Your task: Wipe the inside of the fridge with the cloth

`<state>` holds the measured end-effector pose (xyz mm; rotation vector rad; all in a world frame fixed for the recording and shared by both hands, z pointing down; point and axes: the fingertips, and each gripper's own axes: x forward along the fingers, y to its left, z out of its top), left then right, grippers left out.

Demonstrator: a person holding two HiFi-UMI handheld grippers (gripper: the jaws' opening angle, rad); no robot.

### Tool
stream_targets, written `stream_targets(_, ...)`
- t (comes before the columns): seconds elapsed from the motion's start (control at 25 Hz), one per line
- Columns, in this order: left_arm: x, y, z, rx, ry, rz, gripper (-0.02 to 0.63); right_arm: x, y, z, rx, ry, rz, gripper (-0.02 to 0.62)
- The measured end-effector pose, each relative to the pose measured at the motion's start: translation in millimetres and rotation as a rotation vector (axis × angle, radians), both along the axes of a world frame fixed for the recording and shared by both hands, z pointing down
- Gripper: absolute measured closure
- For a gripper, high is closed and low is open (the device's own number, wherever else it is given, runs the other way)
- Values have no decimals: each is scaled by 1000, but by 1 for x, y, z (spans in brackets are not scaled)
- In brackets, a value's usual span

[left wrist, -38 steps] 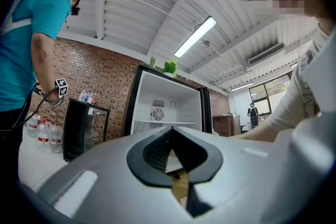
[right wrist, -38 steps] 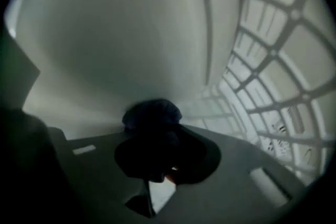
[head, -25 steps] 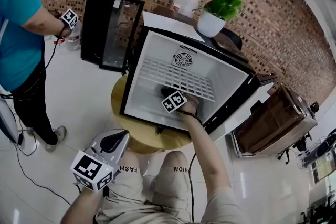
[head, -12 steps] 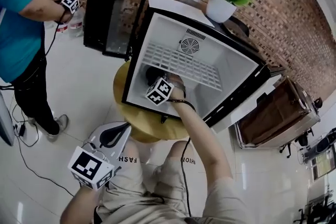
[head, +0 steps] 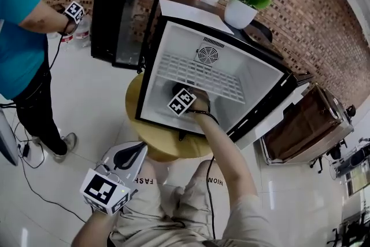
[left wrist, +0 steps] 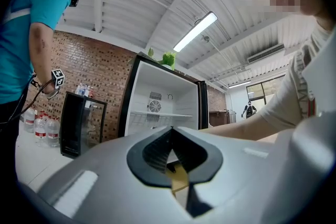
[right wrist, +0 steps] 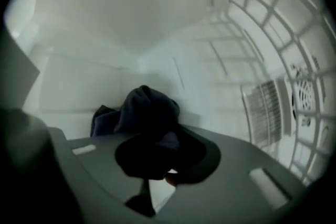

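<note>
The open fridge [head: 254,87] stands on a round wooden table, its white inside facing me. My right gripper [head: 179,95] reaches in below the wire shelf [head: 199,78], low at the left of the fridge floor. It is shut on a dark blue cloth [head: 174,88]. In the right gripper view the bunched cloth [right wrist: 144,110] bulges out of the right gripper [right wrist: 157,152] against the white inner wall [right wrist: 105,23]. My left gripper [head: 134,151] hangs outside by my knee, shut with nothing in it. From the left gripper [left wrist: 170,136] the fridge [left wrist: 163,105] shows ahead.
A person in a teal shirt [head: 17,20] stands at the left holding a marker cube [head: 73,10]. A black glass-door cabinet [head: 118,26] sits left of the fridge, potted plants [head: 245,0] on top behind it. The wooden table [head: 156,144] juts forward; a brown cabinet [head: 306,130] is at the right.
My right gripper has slid the cloth leftward over the fridge floor. The left gripper has stayed by my knee.
</note>
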<state>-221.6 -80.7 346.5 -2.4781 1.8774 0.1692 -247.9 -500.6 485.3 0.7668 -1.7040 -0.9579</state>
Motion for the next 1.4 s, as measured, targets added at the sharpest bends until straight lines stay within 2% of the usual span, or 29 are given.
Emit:
stream_targets(0.16, 1, -1, 6, -12, 14, 10, 606, 69, -28, 1, -39, 19, 191, 534)
stream_targets(0.32, 8, -1, 3, -8, 7, 15, 606, 122, -46, 4, -26, 186, 403, 534)
stream_targets(0.4, 11, -1, -2, 0, -4, 18, 606, 132, -44, 0, -23, 219, 434, 534)
stream_targets(0.48, 12, 1, -4, 6, -8, 18, 606, 109, -22, -14, -22, 109, 328, 532)
stream_targets(0.6, 9, 2, -3, 5, -6, 12, 606, 34, 36, -49, -23, -239, 14, 532)
stream_targets(0.68, 8, 2, -1, -1, -3, 8, 606, -12, 63, -61, -15, -393, -123, 532)
stream_targets(0.76, 9, 1, 0, -2, -5, 7, 606, -46, 71, -66, 41, -446, -169, 532)
stream_targets(0.88, 8, 1, 0, 5, -15, 1, 606, -76, 62, -75, 123, -504, -125, 532)
stream_targets(1.0, 4, 1, 1, 5, -15, -13, 606, -97, 61, -81, 81, -585, -146, 534)
stream_targets(1.2, 4, -2, 4, 2, -13, -8, 606, -88, 103, -96, 28, -710, -329, 537)
stream_targets(1.4, 13, -6, 15, -33, -14, 21, 606, -72, 195, -99, 48, -684, -581, 537)
